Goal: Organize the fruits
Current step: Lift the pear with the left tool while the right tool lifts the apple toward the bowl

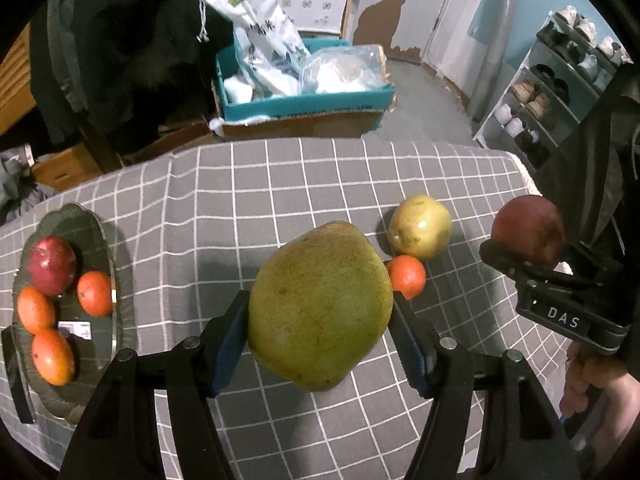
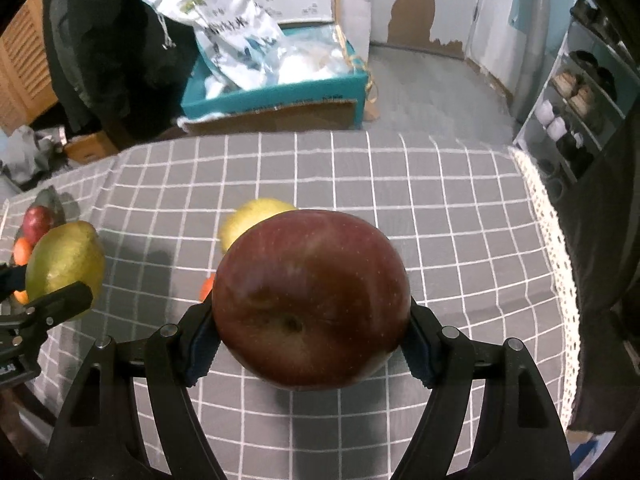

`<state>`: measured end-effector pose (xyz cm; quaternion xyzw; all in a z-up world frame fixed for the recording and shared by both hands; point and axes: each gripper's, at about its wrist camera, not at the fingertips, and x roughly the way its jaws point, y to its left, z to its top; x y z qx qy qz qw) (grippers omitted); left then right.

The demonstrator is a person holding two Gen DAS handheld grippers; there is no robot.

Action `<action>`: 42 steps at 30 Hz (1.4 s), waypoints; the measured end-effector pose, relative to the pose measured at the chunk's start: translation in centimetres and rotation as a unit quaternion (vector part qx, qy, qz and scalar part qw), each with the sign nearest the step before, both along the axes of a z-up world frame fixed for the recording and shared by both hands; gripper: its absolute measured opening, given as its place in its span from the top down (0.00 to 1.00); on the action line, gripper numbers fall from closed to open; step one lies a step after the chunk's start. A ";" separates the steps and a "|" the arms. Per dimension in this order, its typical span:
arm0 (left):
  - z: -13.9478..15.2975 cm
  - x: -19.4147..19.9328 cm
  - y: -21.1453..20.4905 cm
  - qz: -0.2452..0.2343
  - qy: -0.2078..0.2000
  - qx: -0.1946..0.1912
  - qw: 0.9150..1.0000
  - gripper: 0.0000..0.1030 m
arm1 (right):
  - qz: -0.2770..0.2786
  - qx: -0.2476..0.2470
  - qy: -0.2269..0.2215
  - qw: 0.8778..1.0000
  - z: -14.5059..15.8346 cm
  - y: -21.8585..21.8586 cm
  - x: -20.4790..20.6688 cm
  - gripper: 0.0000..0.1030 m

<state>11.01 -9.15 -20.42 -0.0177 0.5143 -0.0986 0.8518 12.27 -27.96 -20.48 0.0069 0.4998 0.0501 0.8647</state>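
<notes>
The left gripper [image 1: 320,328] clamps a green pear [image 1: 320,304] above the grey checked tablecloth [image 1: 280,184]; the right gripper [image 2: 312,344] clamps a red apple [image 2: 312,300]. Beyond the pear lie a yellow apple [image 1: 420,232] and an orange [image 1: 407,276]; left, a fruit plate [image 1: 96,236]; farther off, a blue box [image 1: 304,104].

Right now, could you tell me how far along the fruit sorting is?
Done: four fruits lie on the plate. In hand: the left gripper holds a green pear and the right gripper a red apple, both above the cloth. Left: a yellow pear and an orange on the tablecloth.
</notes>
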 end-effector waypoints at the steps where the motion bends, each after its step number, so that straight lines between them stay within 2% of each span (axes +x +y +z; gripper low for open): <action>1: 0.3 -0.2 0.1 0.000 -0.004 0.000 1.000 0.33 | 0.001 0.000 -0.006 1.000 0.5 0.1 -0.2 0.26; 21: 6.7 -3.7 2.5 0.006 -0.086 -0.013 0.996 0.33 | 0.034 0.014 -0.101 0.994 8.8 2.3 -3.6 0.26; 31: 9.5 -5.2 4.0 0.014 -0.122 -0.014 0.992 0.33 | 0.061 0.019 -0.129 0.990 11.1 3.8 -4.7 0.26; 42: 11.2 -6.2 6.5 0.035 -0.146 -0.017 0.988 0.33 | 0.089 0.031 -0.149 0.984 12.9 6.5 -5.0 0.26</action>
